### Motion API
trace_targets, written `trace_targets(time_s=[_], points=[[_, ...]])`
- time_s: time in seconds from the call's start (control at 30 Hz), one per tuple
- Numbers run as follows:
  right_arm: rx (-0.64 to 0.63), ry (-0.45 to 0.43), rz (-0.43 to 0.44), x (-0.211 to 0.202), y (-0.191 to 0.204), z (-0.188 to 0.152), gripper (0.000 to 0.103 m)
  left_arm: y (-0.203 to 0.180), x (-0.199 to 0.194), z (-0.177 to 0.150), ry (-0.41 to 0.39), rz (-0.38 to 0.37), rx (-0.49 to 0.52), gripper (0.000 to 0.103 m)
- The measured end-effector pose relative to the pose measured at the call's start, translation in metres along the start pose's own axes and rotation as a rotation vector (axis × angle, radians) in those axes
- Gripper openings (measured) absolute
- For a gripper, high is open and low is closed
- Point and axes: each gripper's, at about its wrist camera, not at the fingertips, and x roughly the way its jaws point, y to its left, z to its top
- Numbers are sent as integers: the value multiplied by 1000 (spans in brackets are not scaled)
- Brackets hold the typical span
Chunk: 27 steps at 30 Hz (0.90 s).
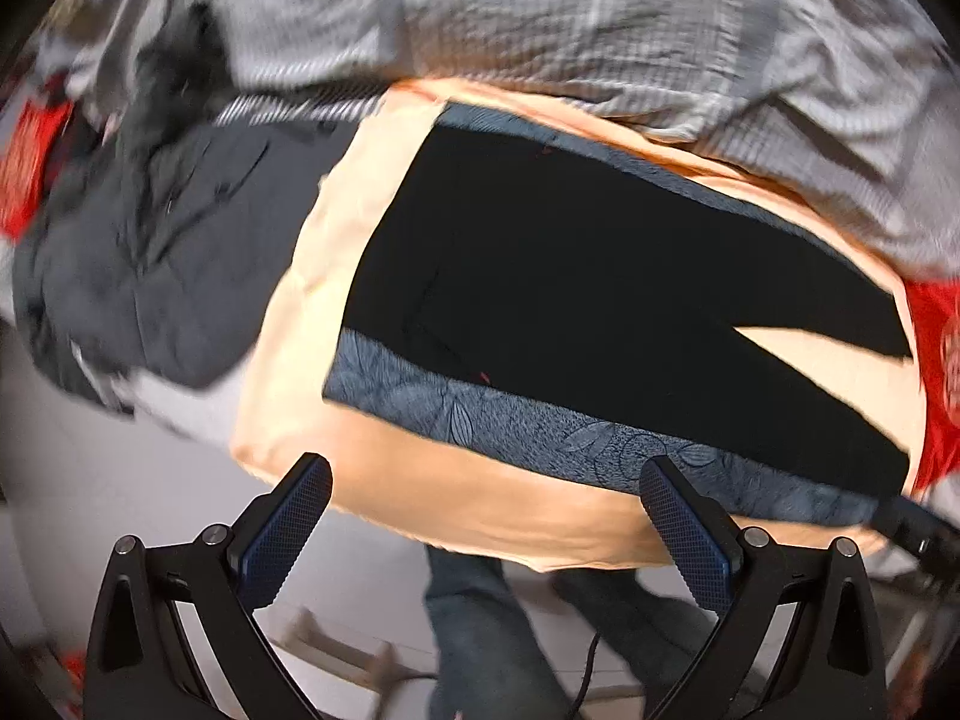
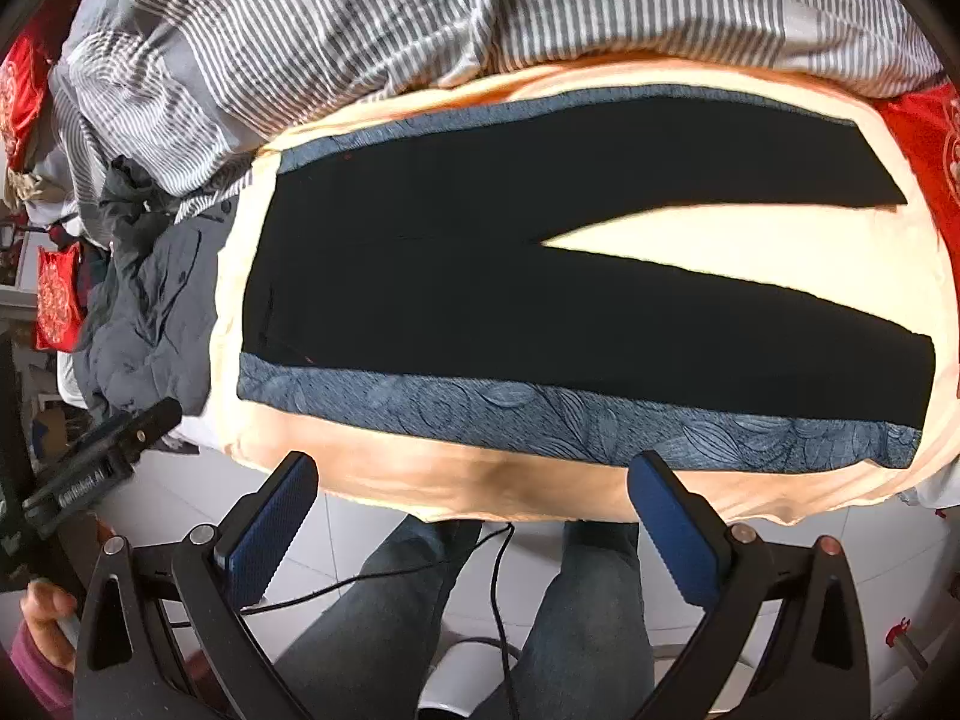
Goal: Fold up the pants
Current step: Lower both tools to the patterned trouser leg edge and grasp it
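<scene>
Pants, black, lie flat and unfolded on a blue leaf-patterned cloth over a peach sheet on the bed; long axis runs left-right, waistband at left, two legs splayed apart toward right. Far left in right wrist view: left gripper, small white lettering on it, too blurred to read; red embroidered cushion; dark grey garment heap just beside waistband; striped grey duvet bunched behind; red cushion at right. White tiled floor below, person's jeans-clad legs, black cable. Right gripper jaws spread wide, empty, off the bed edge; left gripper jaws likewise spread, holding nothing, in its own view.
</scene>
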Motion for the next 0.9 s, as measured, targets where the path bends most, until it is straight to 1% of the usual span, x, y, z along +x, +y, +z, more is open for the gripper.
trace_targets(time_s=[0.03,0.07,0.2,0.23,0.27,0.33,0.4,0.47,0.53,0.57,0.7,0.77,0.83,0.9], points=[[9,11,13,3,-5,-2,103,1,3,-3,5,-2,-19,103],[30,33,50,10,-12,-4,103,2,8,-6,12,-6,-36,103],[147,88,248,42,-25,-14,103,12,28,-15,45,-40,-88,103],[166,92,277,49,-25,-17,103,18,38,-14,50,-59,-98,103],[201,99,328,64,-26,-20,103,23,48,-14,54,-74,-108,103],[251,103,378,86,-25,-27,103,33,72,-12,76,-104,-130,103],[329,106,458,118,-25,-37,103,44,96,-9,99,-128,-163,103],[403,112,518,150,-26,-46,100,52,115,-8,100,-160,-184,103],[450,102,539,172,-28,-53,99,59,135,-9,109,-178,-198,103],[486,82,564,185,-31,-58,98,62,145,-9,117,-190,-201,103],[551,40,617,216,-42,-63,98,68,181,-11,143,-232,-204,103],[575,6,657,229,-48,-61,98,69,190,-13,142,-257,-211,103],[589,-21,686,236,-53,-58,98,69,198,-13,143,-278,-217,103],[614,-51,732,240,-58,-55,98,68,202,-14,147,-307,-225,103]])
